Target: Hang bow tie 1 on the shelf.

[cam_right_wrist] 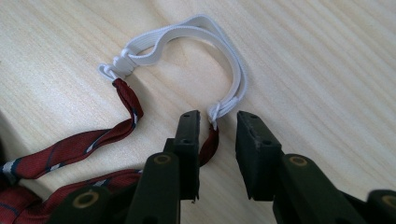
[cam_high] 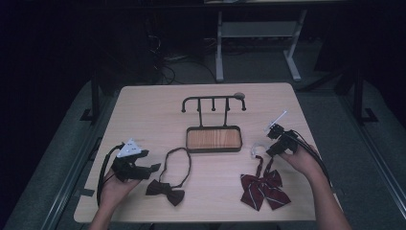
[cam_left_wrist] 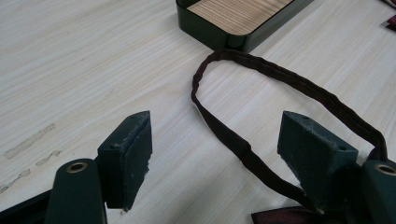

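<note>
From my left gripper view, the dark bow tie's knot (cam_left_wrist: 285,215) is cut off at six o'clock; the tray (cam_left_wrist: 219,37) runs off at twelve.

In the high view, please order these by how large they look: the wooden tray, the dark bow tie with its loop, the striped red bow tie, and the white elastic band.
1. wooden tray
2. dark bow tie with loop and striped red bow tie: they look alike, so no ranking
3. white elastic band, clearly smallest
</note>
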The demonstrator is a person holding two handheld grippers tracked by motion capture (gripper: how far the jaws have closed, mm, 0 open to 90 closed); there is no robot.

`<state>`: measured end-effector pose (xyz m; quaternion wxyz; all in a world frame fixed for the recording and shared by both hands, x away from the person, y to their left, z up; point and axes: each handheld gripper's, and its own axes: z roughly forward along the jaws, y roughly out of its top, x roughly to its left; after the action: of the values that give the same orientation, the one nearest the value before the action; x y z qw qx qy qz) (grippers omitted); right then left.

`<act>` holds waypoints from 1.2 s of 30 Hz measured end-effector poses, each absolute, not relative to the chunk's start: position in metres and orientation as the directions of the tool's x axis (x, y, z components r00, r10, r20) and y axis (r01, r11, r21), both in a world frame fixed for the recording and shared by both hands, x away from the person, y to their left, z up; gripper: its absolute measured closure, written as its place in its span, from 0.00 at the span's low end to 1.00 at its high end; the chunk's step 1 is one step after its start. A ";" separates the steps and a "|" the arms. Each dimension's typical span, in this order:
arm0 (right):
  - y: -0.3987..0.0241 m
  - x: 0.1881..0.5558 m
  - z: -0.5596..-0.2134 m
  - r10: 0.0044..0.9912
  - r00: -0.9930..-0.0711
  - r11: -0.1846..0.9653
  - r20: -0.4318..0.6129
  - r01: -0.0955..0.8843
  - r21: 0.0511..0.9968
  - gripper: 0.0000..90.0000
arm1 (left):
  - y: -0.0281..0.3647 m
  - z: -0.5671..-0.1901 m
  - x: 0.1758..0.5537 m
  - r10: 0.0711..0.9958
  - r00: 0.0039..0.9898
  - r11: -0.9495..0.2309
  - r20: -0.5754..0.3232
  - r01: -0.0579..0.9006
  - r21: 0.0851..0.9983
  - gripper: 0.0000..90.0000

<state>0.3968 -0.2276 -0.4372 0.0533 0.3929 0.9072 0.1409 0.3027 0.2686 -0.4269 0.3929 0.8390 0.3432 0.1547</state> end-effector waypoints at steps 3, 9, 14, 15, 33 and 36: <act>-0.226 0.397 -0.439 0.734 -0.679 0.646 0.021 0.707 0.288 0.79 | 0.269 -0.427 0.302 0.698 0.716 -0.457 -0.008 0.454 0.765 0.29; -0.226 0.398 -0.441 0.728 -0.685 0.654 0.023 0.705 0.274 0.84 | 0.269 -0.427 0.303 0.702 0.712 -0.451 -0.011 0.456 0.768 0.29; -0.224 0.398 -0.442 0.723 -0.691 0.661 0.022 0.701 0.267 0.90 | 0.269 -0.426 0.302 0.704 0.710 -0.444 -0.015 0.457 0.771 0.29; -0.224 0.398 -0.442 0.721 -0.693 0.663 0.023 0.699 0.267 0.92 | 0.269 -0.426 0.302 0.704 0.710 -0.444 -0.015 0.457 0.771 0.29; -0.223 0.391 -0.422 0.668 -0.741 0.700 0.068 0.656 0.283 0.96 | 0.270 -0.427 0.302 0.701 0.713 -0.449 -0.014 0.457 0.768 0.29; -0.226 0.389 -0.417 0.646 -0.756 0.702 0.105 0.642 0.307 0.96 | 0.270 -0.427 0.303 0.702 0.712 -0.448 -0.015 0.458 0.768 0.29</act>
<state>0.3890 -0.2255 -0.4173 0.0051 0.3491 0.9225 0.1644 0.3026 0.2698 -0.4269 0.3948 0.8369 0.3463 0.1543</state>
